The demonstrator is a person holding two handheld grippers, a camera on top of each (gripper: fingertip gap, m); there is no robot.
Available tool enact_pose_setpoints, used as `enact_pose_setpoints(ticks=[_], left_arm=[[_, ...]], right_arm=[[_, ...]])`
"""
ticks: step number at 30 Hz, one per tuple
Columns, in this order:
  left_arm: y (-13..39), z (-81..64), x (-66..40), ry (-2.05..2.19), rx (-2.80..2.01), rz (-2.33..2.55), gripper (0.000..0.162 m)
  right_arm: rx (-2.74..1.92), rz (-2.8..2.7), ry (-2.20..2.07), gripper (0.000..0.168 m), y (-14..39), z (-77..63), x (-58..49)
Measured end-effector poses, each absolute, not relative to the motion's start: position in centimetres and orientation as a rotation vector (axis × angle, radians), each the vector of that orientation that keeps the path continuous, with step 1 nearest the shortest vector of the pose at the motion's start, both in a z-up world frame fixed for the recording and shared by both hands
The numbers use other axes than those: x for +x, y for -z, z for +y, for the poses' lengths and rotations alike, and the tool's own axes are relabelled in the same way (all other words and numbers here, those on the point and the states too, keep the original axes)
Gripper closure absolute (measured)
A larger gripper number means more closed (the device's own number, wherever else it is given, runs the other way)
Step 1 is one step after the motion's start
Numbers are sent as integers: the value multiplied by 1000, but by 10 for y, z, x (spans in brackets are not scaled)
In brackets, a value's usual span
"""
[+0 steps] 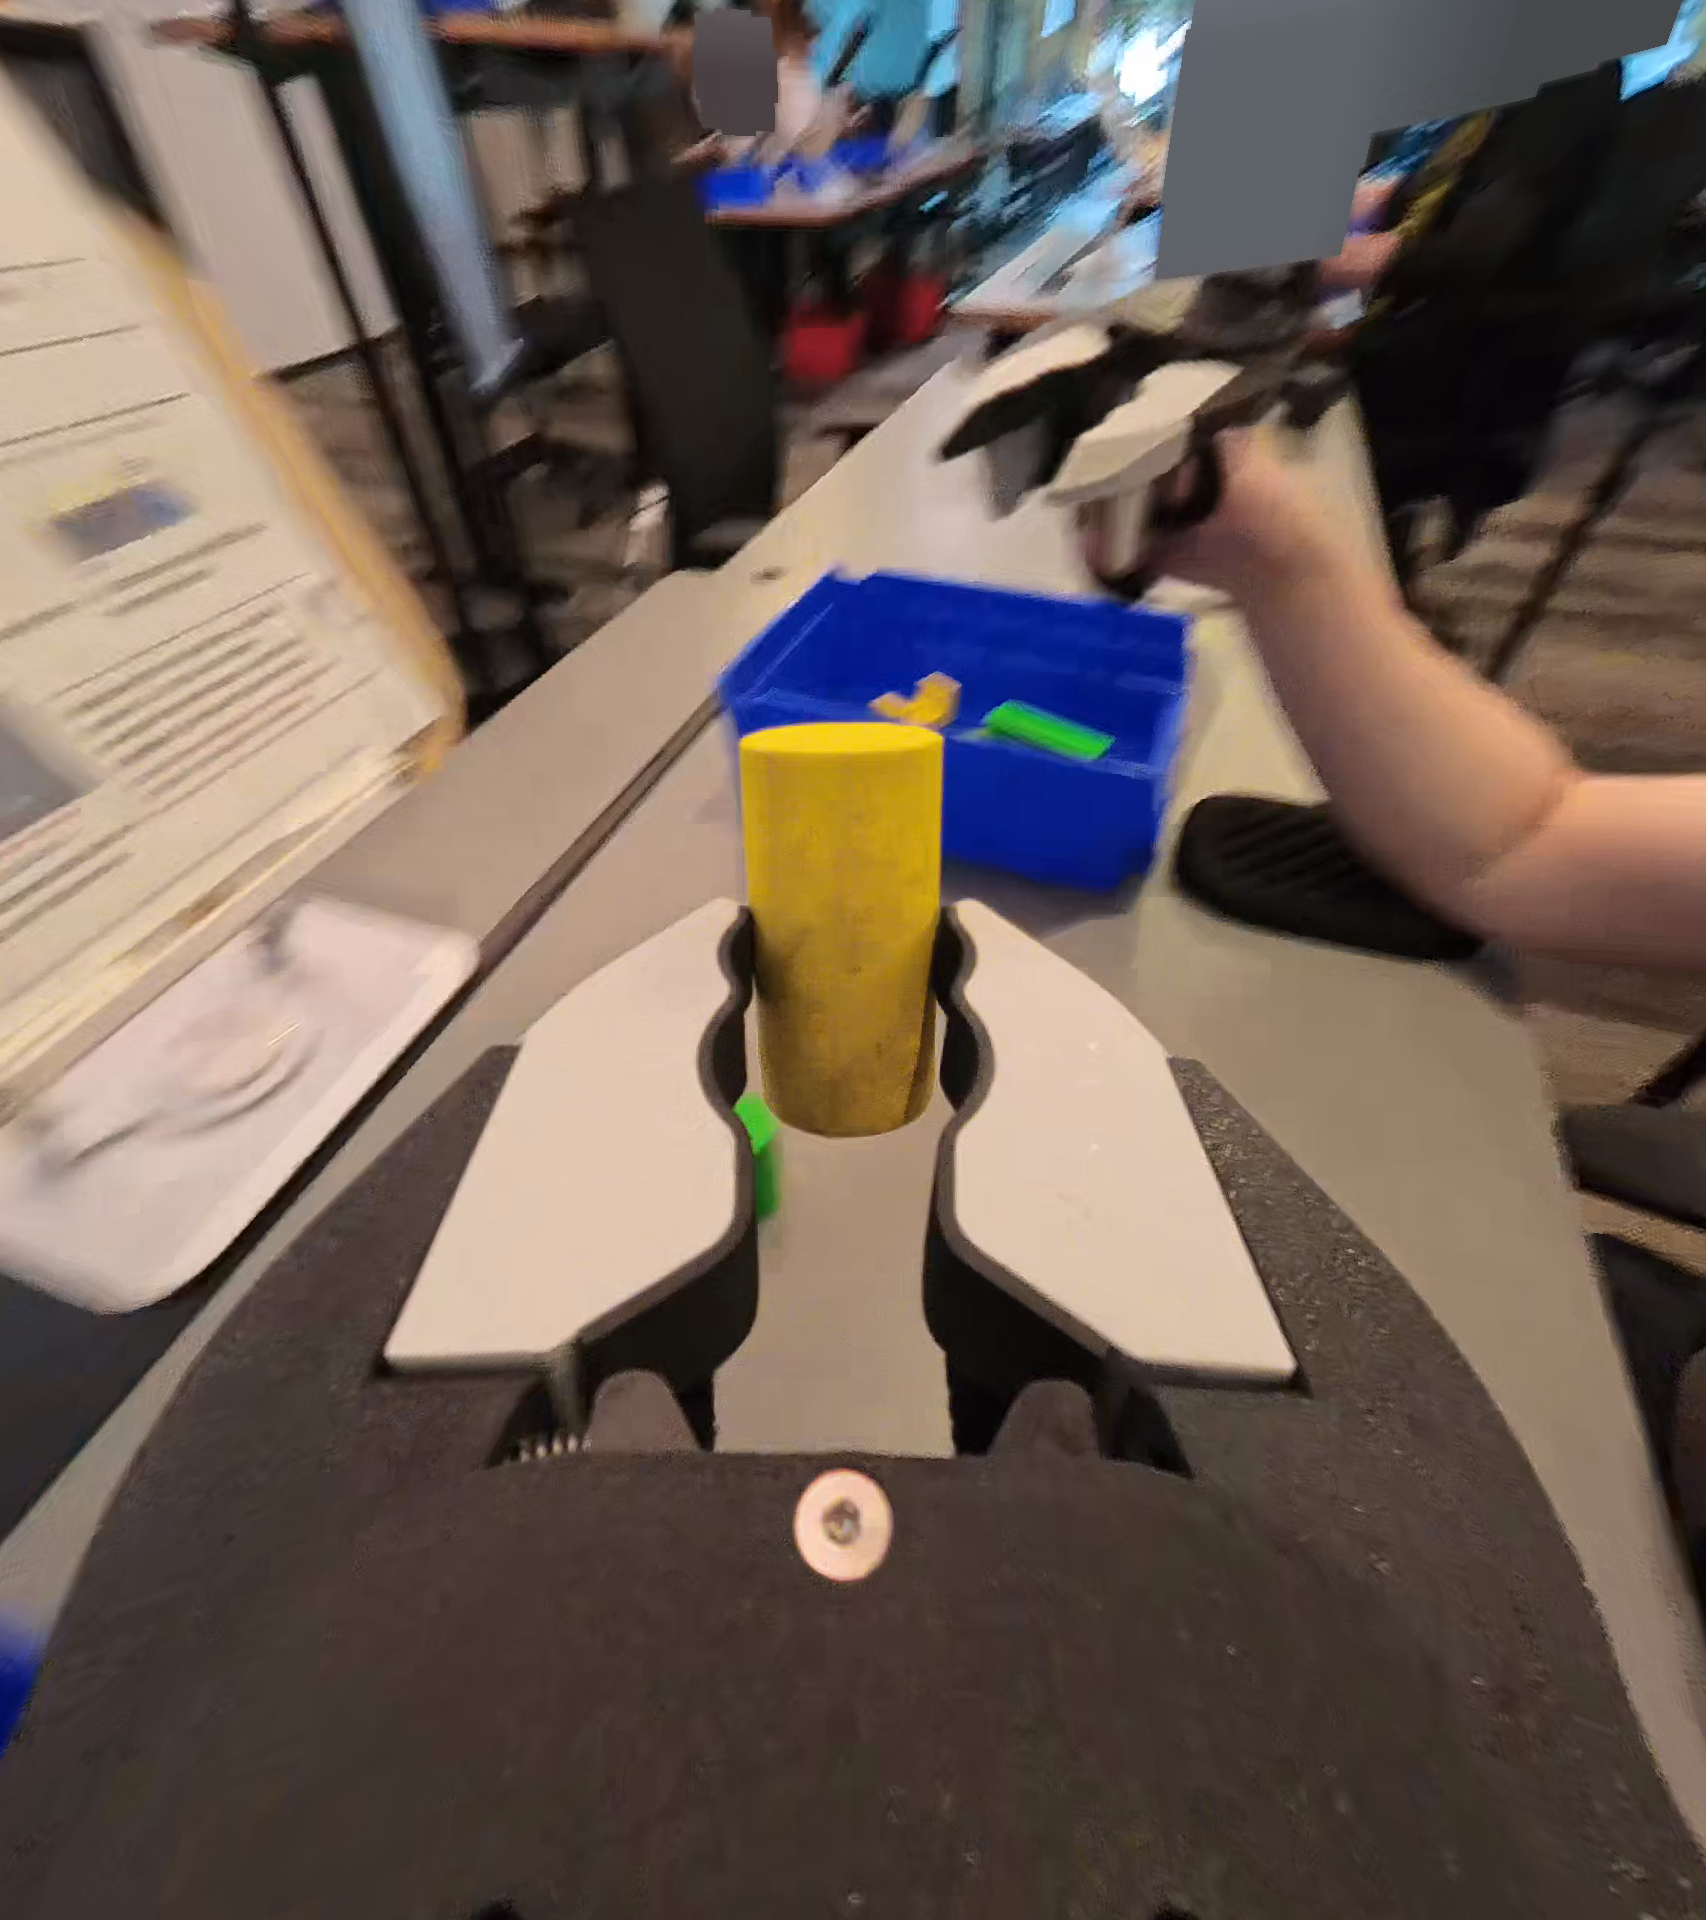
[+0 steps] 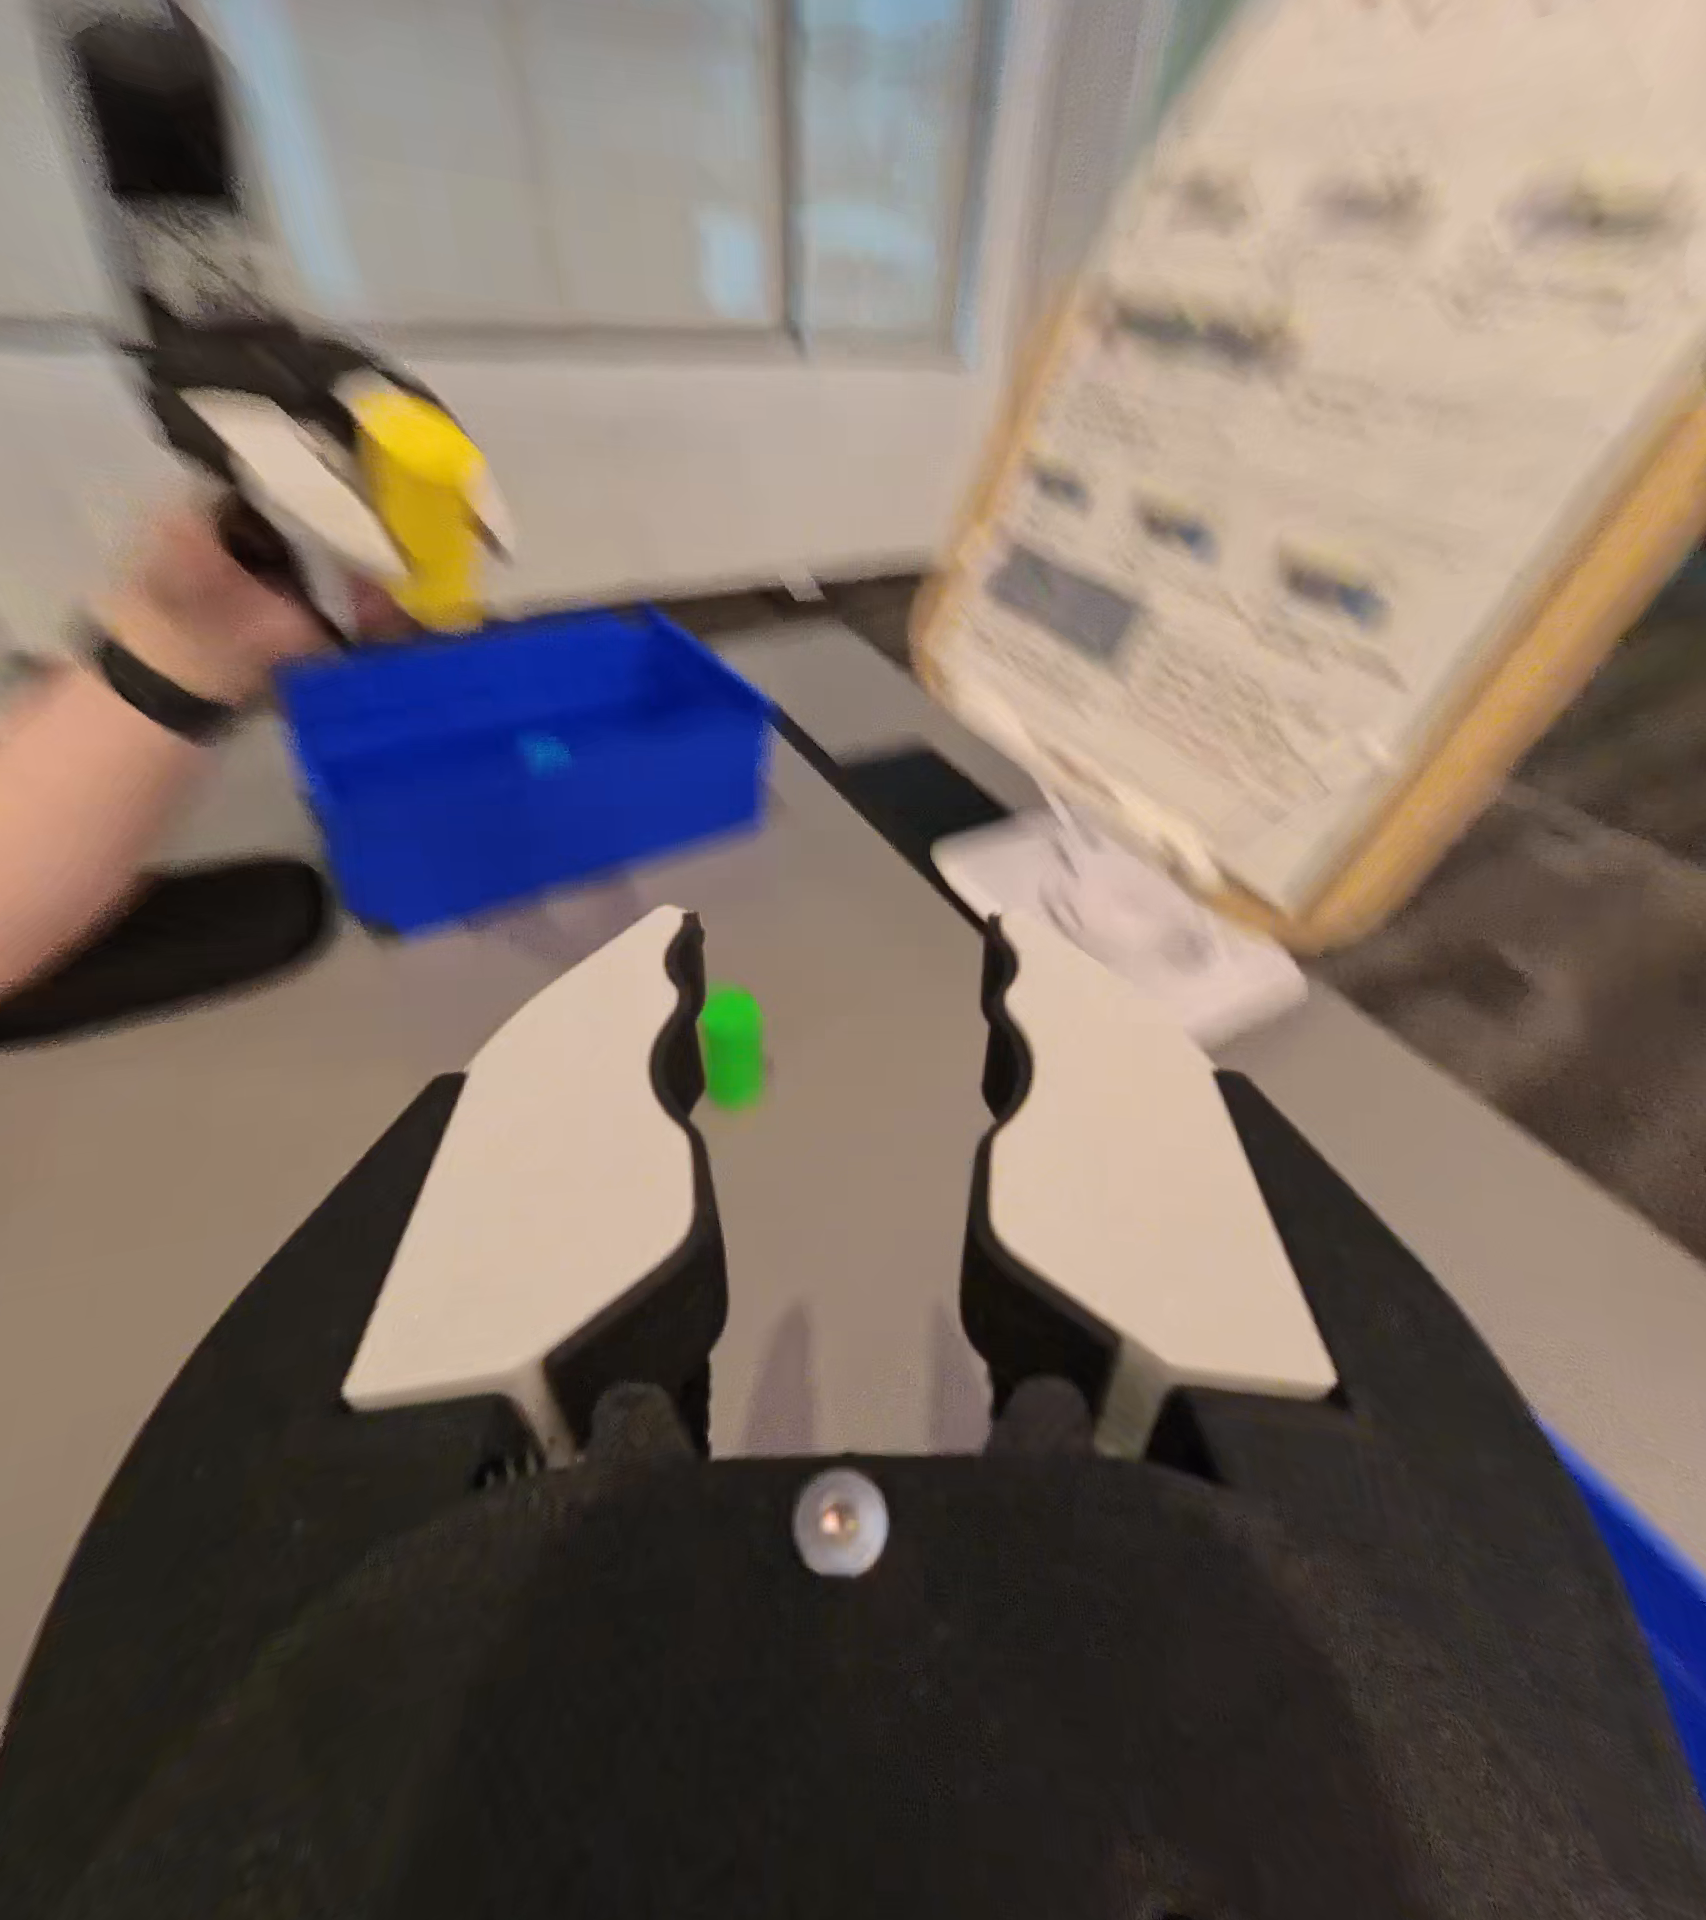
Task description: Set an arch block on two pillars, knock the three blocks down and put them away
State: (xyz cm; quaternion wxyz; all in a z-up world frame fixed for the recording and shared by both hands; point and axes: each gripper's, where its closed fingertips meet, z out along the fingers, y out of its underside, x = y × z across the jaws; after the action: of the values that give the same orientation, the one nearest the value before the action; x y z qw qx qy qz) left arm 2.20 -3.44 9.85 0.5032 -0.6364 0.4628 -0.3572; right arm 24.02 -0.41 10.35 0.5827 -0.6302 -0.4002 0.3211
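Yellow wood fills the left gripper (image 1: 841, 977): a yellow wooden cylinder block (image 1: 841, 935) stands upright between its white fingers (image 1: 610, 1132), pinched at its lower half by the wavy black pads, and it is lifted clear of the grey table (image 1: 1244, 1091). In the right wrist view the same block (image 2: 423, 509) shows farther off, held in the air above the near rim of the blue plastic bin (image 2: 527, 758).

Below the held block, a small green cylinder block (image 1: 761, 1164) stands on the table, partly hidden behind the left finger. The right wrist view shows it (image 2: 733, 1044) upright on the bare table, just beside the inner edge of the right gripper's left finger but farther off than the fingertips, not between the pads.

The right gripper (image 2: 841, 971) is spread wide with nothing in it. From the left wrist view it (image 1: 1067, 436) hangs above the far side of the bin, gripped by a person's hand (image 1: 1233, 520).

Farther along the table sits the bin (image 1: 963, 790). Inside lie an orange arch block (image 1: 922, 698) and a green rectangular block (image 1: 1046, 729), side by side on the floor of the bin. A black oval pad (image 1: 1296, 883) lies on the table just right of the bin.

To the left, a white poster board with a yellow frame (image 1: 101, 623) leans over a white base, blurred.
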Motion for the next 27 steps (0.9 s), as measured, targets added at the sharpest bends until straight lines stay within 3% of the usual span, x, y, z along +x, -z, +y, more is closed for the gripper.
enact_pose_setpoints(ticks=[3, 8, 12, 14, 20, 22, 27], left_arm=[[-88, -60, 80, 1008, -1491, 1211, 129], [-47, -77, 120, 974, -1532, 1387, 128], [-42, -79, 126, 985, -1517, 1401, 129], [-37, -76, 125, 961, -1529, 1414, 129], [-27, -61, 119, 883, -1586, 1403, 123], [-32, -37, 95, 746, -1618, 1336, 108], [-95, 3, -15, 555, -1593, 996, 108]], right_arm=[[-1316, -988, -930, 117, -116, -35, 183], [-1373, -1111, -1143, 117, -91, -62, 132], [-1471, -1182, -1204, 116, -68, -66, 117], [-1446, -1249, -1235, 135, -65, -75, 115], [-1451, -1286, -1040, 137, -54, -64, 115], [-1523, -1250, -948, 137, -42, -45, 120], [-1940, -1027, -644, 137, 41, 28, 144]])
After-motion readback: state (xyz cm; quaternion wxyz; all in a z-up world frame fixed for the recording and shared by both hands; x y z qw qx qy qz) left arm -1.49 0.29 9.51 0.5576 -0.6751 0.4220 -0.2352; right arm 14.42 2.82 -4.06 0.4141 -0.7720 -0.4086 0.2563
